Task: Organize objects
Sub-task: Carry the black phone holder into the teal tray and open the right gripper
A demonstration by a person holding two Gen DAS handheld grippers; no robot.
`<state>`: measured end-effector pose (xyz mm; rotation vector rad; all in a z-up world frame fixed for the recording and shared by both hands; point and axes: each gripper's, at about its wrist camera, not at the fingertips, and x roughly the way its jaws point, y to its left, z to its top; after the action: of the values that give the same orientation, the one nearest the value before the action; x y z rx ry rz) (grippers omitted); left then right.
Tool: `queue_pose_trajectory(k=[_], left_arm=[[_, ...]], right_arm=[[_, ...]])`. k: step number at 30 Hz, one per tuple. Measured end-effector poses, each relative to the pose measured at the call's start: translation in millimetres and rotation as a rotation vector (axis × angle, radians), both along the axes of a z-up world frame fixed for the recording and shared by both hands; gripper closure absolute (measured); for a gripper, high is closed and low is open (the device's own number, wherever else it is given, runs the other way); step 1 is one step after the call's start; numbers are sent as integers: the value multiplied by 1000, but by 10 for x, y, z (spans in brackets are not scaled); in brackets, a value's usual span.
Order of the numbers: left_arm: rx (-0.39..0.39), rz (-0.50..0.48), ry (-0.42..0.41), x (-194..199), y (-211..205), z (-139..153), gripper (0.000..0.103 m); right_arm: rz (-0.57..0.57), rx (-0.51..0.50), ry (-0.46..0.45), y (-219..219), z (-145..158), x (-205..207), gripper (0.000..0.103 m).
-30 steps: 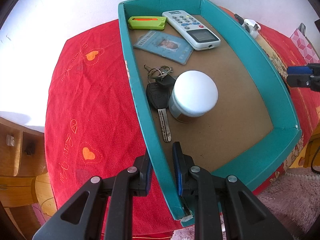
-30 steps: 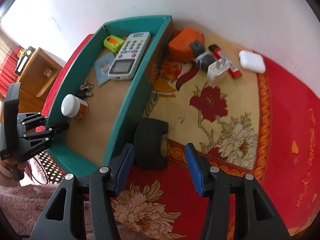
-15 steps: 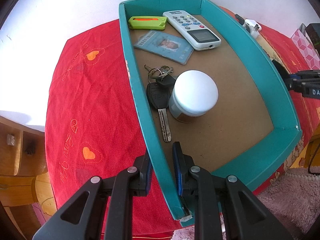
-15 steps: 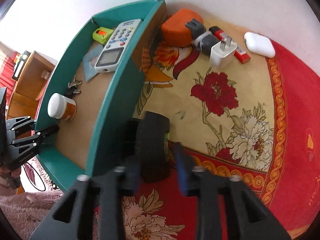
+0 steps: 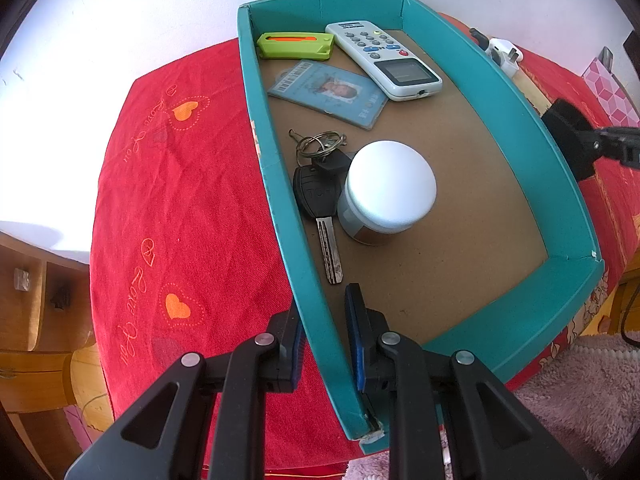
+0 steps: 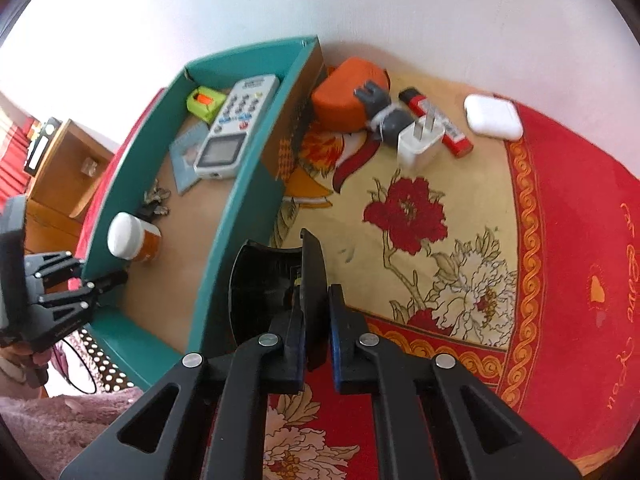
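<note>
The teal box (image 5: pixel 280 208) wall is pinched by the left gripper (image 5: pixel 324 340), unchanged. A black case (image 6: pixel 276 292), beside the box a second ago, is now clamped and lifted by the right gripper (image 6: pixel 318 320), whose jaws have just closed.

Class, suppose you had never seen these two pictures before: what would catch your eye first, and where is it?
The teal tray stands out on the red cloth, its near wall clamped in the left gripper. Inside it stands a white-capped jar beside a car key, with a remote at the far end. To the tray's right, the right gripper is shut on a black case.
</note>
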<state>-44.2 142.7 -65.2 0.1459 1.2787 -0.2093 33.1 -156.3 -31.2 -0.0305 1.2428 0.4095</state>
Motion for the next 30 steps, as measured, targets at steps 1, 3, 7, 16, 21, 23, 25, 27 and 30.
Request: queue_pose_trajectory(k=[1, 3, 7, 16, 21, 23, 25, 27, 30], left_arm=[[0, 0, 0, 0, 0, 0, 86], [0, 0, 0, 1, -1, 0, 86], [-1, -1, -1, -2, 0, -1, 86], [-7, 4, -3, -10, 28, 3, 86], [-9, 5, -5, -13, 34, 3, 86], [-10, 5, -5, -14, 37, 3, 86], [-11, 6, -6, -16, 42, 3, 85], [-13, 6, -6, -18, 51, 0, 85], [-16, 5, -7, -23, 63, 0, 86]], right_arm=[[0, 9, -10, 4, 50, 10, 93], [3, 28, -22, 2, 143, -1, 93], [55, 51, -61, 187, 334, -22, 93], [185, 78, -35, 957, 230, 75, 93], [222, 40, 0, 1236, 32, 193, 93], [234, 16, 14, 1329, -65, 247, 93], [242, 2, 24, 1386, -135, 286, 93], [246, -7, 33, 1446, -206, 329, 93], [247, -16, 39, 1523, -282, 370, 93]])
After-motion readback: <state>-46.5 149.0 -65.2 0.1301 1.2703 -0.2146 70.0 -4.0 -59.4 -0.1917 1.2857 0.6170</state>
